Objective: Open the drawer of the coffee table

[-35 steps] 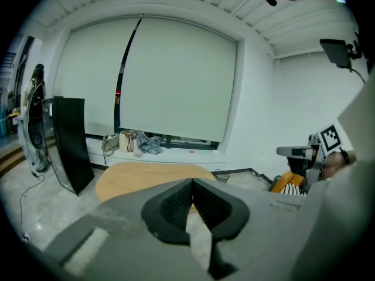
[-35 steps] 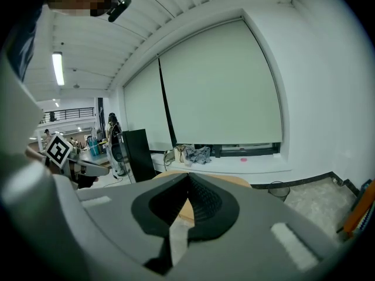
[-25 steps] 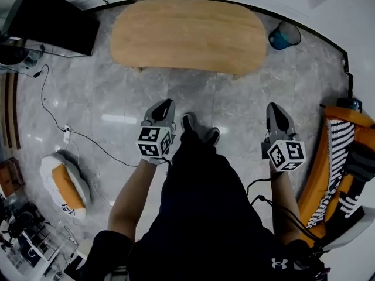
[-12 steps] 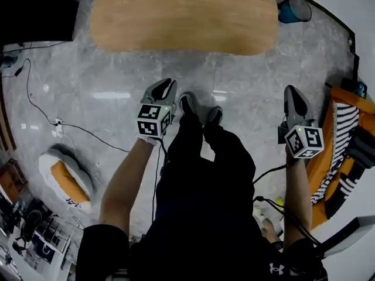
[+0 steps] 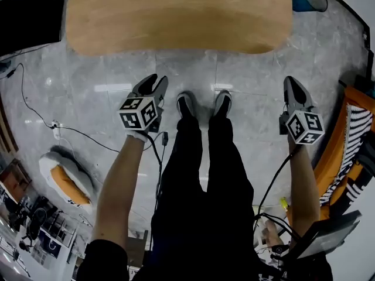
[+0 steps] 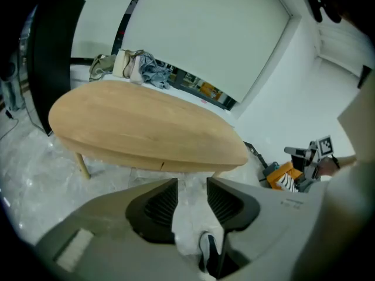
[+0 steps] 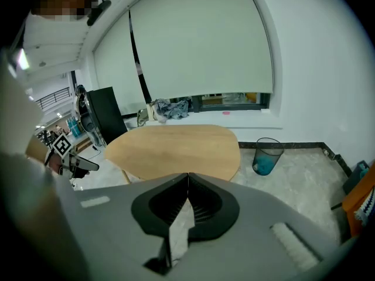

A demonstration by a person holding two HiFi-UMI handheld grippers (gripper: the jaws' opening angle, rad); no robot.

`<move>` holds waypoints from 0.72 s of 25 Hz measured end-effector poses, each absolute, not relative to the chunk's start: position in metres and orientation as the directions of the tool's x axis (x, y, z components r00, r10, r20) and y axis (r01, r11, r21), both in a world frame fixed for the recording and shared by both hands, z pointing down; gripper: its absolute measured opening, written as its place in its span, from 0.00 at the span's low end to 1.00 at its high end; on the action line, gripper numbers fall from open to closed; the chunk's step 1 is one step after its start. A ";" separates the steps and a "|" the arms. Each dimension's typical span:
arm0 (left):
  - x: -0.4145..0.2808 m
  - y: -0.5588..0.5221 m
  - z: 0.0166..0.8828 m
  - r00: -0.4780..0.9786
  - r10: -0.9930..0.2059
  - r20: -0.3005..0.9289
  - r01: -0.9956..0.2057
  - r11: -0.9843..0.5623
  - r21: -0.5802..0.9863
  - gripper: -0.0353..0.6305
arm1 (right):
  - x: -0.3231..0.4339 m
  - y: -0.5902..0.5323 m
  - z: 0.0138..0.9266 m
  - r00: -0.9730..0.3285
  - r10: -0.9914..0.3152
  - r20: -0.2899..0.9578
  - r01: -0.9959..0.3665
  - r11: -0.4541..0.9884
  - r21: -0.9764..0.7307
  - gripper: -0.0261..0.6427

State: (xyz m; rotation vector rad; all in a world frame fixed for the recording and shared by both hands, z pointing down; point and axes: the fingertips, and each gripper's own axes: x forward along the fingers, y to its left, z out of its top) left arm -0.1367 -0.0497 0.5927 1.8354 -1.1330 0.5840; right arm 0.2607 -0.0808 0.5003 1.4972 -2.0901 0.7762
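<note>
Tilting toward coffee table (image 5: 176, 16), left tool (image 5: 157, 82), jaws just opened, empty.

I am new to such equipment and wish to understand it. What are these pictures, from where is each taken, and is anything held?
No robot here: a person holds a two-jaw gripper in each hand. One picture comes from a head camera looking down at the legs, the left gripper, the right gripper and the wooden table ahead. The other two come from cameras on the grippers, looking along their jaws at the table. Nothing lies on its top. The left jaws have just been opening and stand apart, only floor between them; the right jaws are shut. Neither holds anything.
</note>
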 end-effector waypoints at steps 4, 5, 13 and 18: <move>-0.118 -0.048 0.632 0.503 -0.434 0.748 -0.864 -0.239 0.442 0.32 | 0.270 -0.092 0.555 -0.326 -0.689 0.647 -0.944 0.277 -0.181 0.08; -0.114 -0.047 0.639 0.511 -0.433 0.743 -0.859 -0.243 0.450 0.33 | 0.272 -0.094 0.565 -0.330 -0.690 0.644 -0.943 0.276 -0.188 0.09; -0.099 -0.059 0.685 0.553 -0.456 0.697 -0.830 -0.230 0.508 0.40 | 0.280 -0.100 0.623 -0.389 -0.668 0.635 -0.921 0.309 -0.239 0.23; -0.099 -0.069 0.701 0.580 -0.479 0.659 -0.809 -0.239 0.538 0.43 | 0.277 -0.098 0.640 -0.419 -0.657 0.627 -0.906 0.349 -0.239 0.25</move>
